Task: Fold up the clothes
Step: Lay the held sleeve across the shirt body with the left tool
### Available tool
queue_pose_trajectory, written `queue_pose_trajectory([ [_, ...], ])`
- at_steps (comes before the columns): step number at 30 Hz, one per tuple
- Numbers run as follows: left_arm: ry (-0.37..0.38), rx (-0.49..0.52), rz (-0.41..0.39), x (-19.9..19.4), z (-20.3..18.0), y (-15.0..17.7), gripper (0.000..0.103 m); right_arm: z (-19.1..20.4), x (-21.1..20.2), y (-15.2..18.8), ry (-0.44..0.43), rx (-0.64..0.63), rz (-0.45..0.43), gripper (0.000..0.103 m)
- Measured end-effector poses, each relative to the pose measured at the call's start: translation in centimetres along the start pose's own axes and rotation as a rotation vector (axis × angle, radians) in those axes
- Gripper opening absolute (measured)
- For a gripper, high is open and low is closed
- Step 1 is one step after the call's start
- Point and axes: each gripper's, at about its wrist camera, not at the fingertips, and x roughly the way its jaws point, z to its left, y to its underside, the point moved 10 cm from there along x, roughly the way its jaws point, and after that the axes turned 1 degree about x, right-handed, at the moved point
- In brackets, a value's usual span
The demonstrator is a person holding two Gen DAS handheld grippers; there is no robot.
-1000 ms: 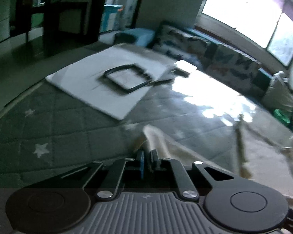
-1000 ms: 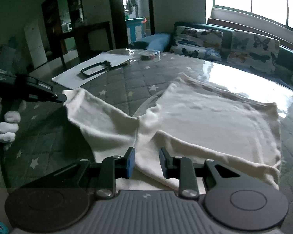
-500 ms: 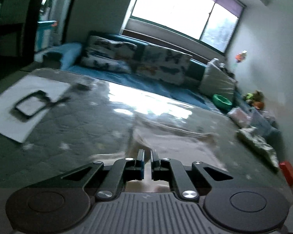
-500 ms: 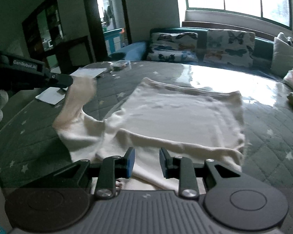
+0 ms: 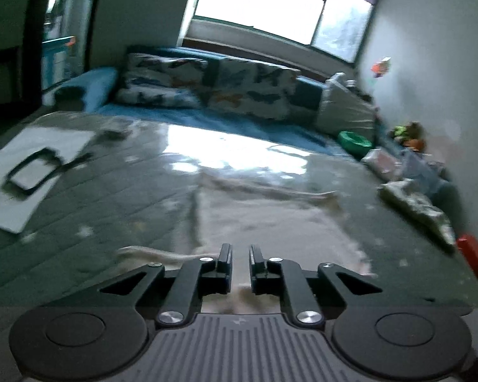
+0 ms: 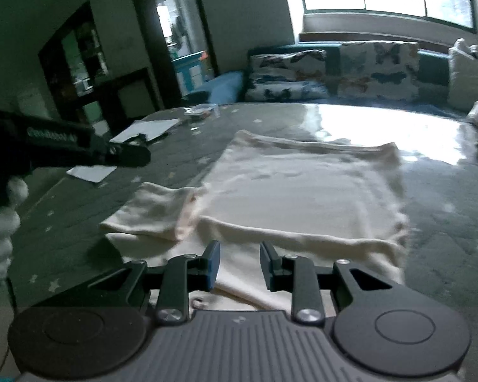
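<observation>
A: Folding is partway, by my reading. Cream garment (image 6: 296, 191) lies on the quilted star-pattern table (image 6: 446, 248), body spread flat, square-ish, toward the window side.

B: The sleeve?

A: Left sleeve (image 6: 149, 210) is laid down at the near left, doubled on itself, its cuff end touching the body's left edge. It hasn't been brought fully across the body; it juts out to the left.

B: Claws?

A: Left claw (image 5: 239, 256) has its fingers apart with a narrow gap, nothing between them; cloth shows below and beyond. From the right wrist view it hangs above the table at the far left, clear of the sleeve. Right claw (image 6: 239, 254) is wide apart, empty, over the garment's near hem, which has a fold ridge running across.

B: Remaining work?

A: Most of it, I judge. One sleeve roughly placed; the right edge looks rumpled and I can't tell whether that sleeve is tucked. The body needs halving, and the near hem needs squaring.

B: Clutter?

A: White sheet (image 5: 32, 165) with a dark frame (image 5: 32, 172) on it at the far left, well apart from the garment. More clothes (image 5: 414, 200) are piled at the right edge.
</observation>
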Motion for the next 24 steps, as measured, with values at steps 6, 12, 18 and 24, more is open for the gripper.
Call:
queue_pose_trajectory([
  [6,-0.123,0.014,0.012,-0.5,5.6,2.4,0.034,3.6,3.6,-0.8,-0.093,-0.014,0.055,0.027],
  [12,-0.153,0.006,0.017,-1.3,8.7,4.7,0.048,5.1,7.2,-2.0,-0.103,-0.007,0.088,0.039],
  [18,-0.136,0.018,0.036,-1.5,8.9,6.4,0.056,5.7,10.1,-2.0,-0.076,-0.002,0.130,0.039],
  [24,-0.122,0.018,0.057,-1.2,8.2,7.2,0.066,6.3,11.3,-1.4,-0.061,-0.006,0.162,0.028],
])
